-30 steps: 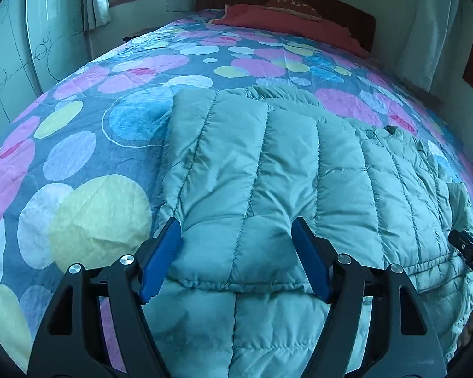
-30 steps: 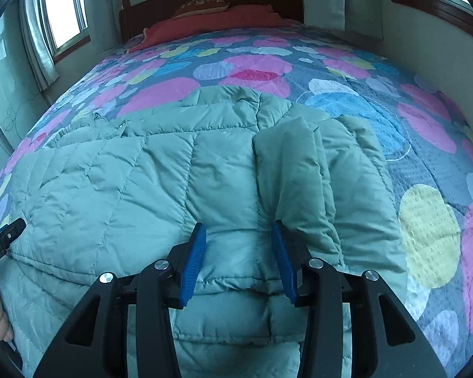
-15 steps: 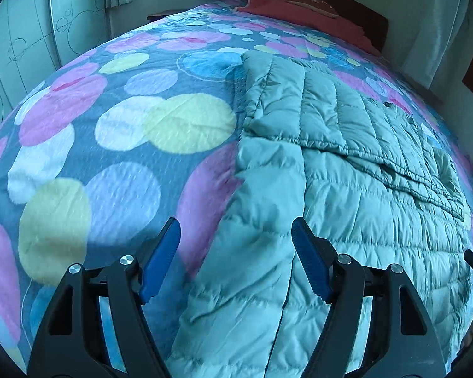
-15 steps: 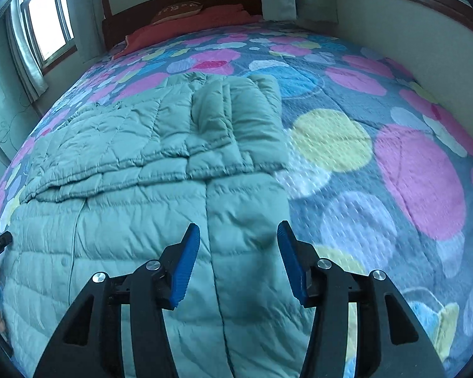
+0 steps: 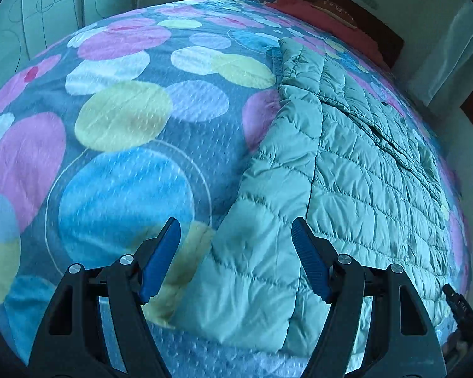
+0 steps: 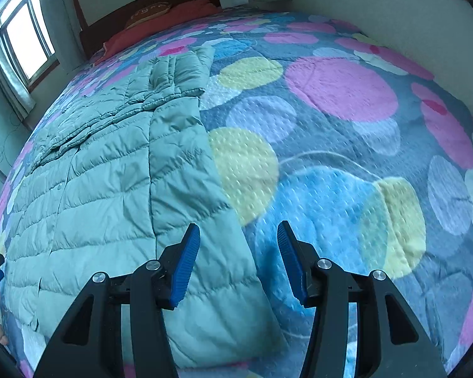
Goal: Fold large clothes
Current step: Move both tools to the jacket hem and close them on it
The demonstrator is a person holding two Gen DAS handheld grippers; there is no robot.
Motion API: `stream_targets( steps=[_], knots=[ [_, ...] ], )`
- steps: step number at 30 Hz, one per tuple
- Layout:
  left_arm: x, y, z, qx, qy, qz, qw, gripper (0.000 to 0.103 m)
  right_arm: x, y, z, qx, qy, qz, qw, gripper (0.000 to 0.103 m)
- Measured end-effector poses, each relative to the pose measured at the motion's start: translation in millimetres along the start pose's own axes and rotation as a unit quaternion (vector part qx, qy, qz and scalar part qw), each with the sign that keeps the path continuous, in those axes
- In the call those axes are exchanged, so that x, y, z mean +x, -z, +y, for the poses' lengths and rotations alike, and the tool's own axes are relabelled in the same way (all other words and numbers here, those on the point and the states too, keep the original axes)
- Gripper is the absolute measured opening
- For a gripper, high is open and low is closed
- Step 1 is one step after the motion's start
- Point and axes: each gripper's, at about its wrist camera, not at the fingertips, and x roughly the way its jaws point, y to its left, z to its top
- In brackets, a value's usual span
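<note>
A pale green quilted down jacket (image 5: pixel 347 170) lies flat on the bed, its sleeves folded in over its upper part. My left gripper (image 5: pixel 236 252) is open and empty above the jacket's near left hem corner. In the right wrist view the same jacket (image 6: pixel 110 173) fills the left half. My right gripper (image 6: pixel 238 256) is open and empty, above the jacket's near right edge, with its left finger over the jacket and its right finger over the bedspread.
The bedspread (image 5: pixel 116 145) has big coloured dots and spreads wide on both sides (image 6: pixel 347 157). A red pillow (image 6: pixel 148 11) and the wooden headboard stand at the far end. A wall runs along the bed's right side. A window (image 6: pixel 25 41) is at the left.
Both grippers have drawn back from the folded sleeves toward the jacket's near hem and moved outward, the left to the left corner, the right to the right edge. Both stay open.
</note>
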Motion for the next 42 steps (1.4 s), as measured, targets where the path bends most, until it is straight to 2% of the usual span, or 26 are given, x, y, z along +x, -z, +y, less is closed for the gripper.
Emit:
stream_targets(
  steps=[9, 13, 16, 23, 26, 28, 31, 35, 36, 37, 38, 39, 40, 41, 42],
  knots=[
    [-17, 27, 12, -0.039, 0.012, 0.005, 0.9991, 0.073, -17, 31, -17, 0.032, -0.025, 0.01, 0.999, 0.051],
    [-17, 38, 20, -0.071, 0.023, 0.021, 0.997, 0.073, -20, 37, -18, 0.04, -0.035, 0.01, 0.999, 0.052],
    [-21, 47, 28, -0.108, 0.046, 0.025, 0.9928, 0.073, -21, 40, -19, 0.058, -0.055, 0.016, 0.997, 0.052],
    [-16, 54, 30, -0.158, 0.097, 0.018, 0.9825, 0.072, -21, 55, -16, 0.108, -0.114, 0.025, 0.987, 0.052],
    [-13, 53, 26, -0.163, 0.1, 0.004, 0.9816, 0.07, -19, 58, -17, 0.136, -0.137, 0.02, 0.981, 0.052],
    [-11, 52, 24, -0.163, 0.098, -0.003, 0.9817, 0.06, -17, 58, -18, 0.152, -0.147, 0.015, 0.977, 0.054],
    [-5, 48, 22, -0.169, 0.117, -0.002, 0.9787, 0.046, -13, 57, -18, 0.175, -0.17, 0.013, 0.97, 0.054],
    [-1, 46, 15, -0.15, 0.109, -0.011, 0.9825, 0.046, -5, 53, -9, 0.175, -0.181, 0.007, 0.968, 0.054],
    [0, 44, 13, -0.143, 0.106, -0.014, 0.9839, 0.043, -4, 51, -6, 0.173, -0.18, 0.003, 0.968, 0.052],
    [1, 43, 12, -0.138, 0.103, -0.015, 0.9849, 0.035, -4, 50, -4, 0.169, -0.178, -0.001, 0.969, 0.051],
    [1, 42, 11, -0.136, 0.106, -0.014, 0.985, 0.031, -4, 50, -4, 0.167, -0.176, -0.004, 0.97, 0.044],
    [2, 42, 12, -0.135, 0.112, -0.014, 0.9845, 0.02, -2, 49, -3, 0.167, -0.176, -0.003, 0.97, 0.03],
    [2, 42, 12, -0.134, 0.118, -0.014, 0.9839, 0.011, 1, 50, -4, 0.171, -0.18, 0.003, 0.969, 0.023],
    [1, 41, 13, -0.133, 0.122, -0.016, 0.9835, 0.008, 3, 51, -5, 0.176, -0.183, 0.008, 0.967, 0.012],
    [-1, 41, 13, -0.13, 0.124, -0.019, 0.9834, 0.006, 4, 52, -7, 0.182, -0.19, 0.01, 0.965, 0.008]
  ],
)
